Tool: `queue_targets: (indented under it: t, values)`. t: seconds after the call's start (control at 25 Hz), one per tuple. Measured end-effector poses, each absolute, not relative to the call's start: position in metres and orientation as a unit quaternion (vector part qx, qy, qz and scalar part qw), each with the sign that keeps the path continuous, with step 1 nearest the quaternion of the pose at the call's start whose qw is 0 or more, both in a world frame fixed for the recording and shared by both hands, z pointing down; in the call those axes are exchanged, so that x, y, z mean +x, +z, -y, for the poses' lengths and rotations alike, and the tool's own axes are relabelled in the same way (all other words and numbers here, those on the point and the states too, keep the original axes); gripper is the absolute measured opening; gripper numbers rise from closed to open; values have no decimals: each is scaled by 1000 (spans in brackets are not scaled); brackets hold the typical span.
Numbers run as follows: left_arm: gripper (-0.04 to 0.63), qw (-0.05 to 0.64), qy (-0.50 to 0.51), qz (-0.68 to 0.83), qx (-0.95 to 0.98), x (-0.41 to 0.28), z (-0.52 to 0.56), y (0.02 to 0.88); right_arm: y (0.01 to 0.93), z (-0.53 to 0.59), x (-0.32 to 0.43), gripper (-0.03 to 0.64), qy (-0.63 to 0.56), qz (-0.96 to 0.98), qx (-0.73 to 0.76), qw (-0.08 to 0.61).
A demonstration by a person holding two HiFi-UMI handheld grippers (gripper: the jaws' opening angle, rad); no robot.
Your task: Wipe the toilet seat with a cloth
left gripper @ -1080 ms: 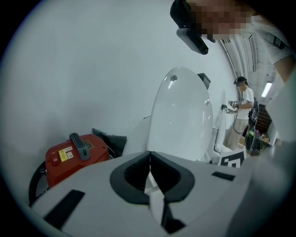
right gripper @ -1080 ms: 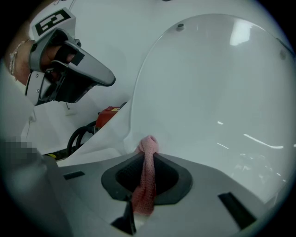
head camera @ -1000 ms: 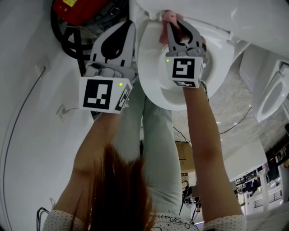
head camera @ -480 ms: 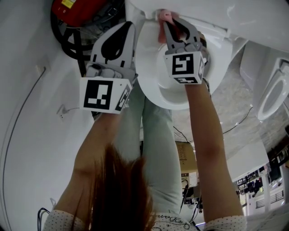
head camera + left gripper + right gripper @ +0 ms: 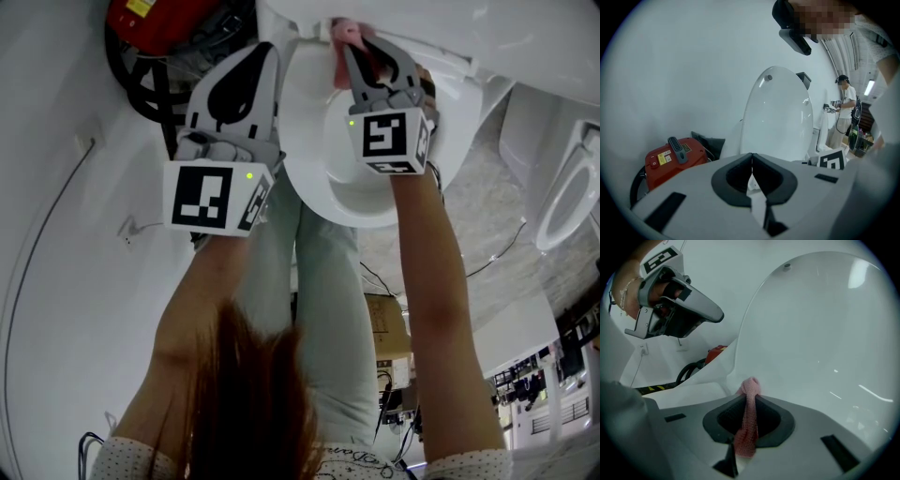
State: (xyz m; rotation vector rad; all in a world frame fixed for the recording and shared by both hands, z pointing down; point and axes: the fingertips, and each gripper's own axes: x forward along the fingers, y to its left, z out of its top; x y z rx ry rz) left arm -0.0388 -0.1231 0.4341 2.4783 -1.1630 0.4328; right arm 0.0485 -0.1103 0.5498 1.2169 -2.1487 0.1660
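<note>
- right gripper (image 5: 750, 398): the grey plastic jaws are clamped on a pink cloth (image 5: 748, 420), a knit-textured strip bunched into a knob that sticks out past the tips.
- in the head view the cloth (image 5: 344, 33) sits at 12 o'clock. it touches white glazed surface at the rear of the toilet seat (image 5: 314, 173), at the foot of the raised lid (image 5: 820, 333).
- the lid is a smooth, glossy oval that stands upright, and ceiling lights show as streaks on it.
- left gripper (image 5: 751, 158): the jaw tips are pressed together with nothing between them. it is held in the air just beside the seat at its 9 o'clock, apart from it in the head view (image 5: 265, 54).
- each gripper carries a cube with black-and-white square markers, and a small green light glows by each.
- a red hard-shell unit (image 5: 675, 157) with a black ribbed handle stands on the floor at 11 o'clock of the head view (what kind of machine it is cannot be told). a black hose (image 5: 141, 80) loops round it.
- a second white toilet (image 5: 562, 202) stands at 3 o'clock, well apart.
- the bowl is mostly covered by the right gripper and forearm, so its contents cannot be seen.
</note>
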Motion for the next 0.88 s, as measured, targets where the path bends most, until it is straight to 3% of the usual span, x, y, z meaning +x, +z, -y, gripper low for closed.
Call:
queue_targets:
  t: [0.88]
  values:
    - [5, 180, 157, 404, 883, -18, 116, 434, 550, 100, 90, 58, 65, 811, 480, 329]
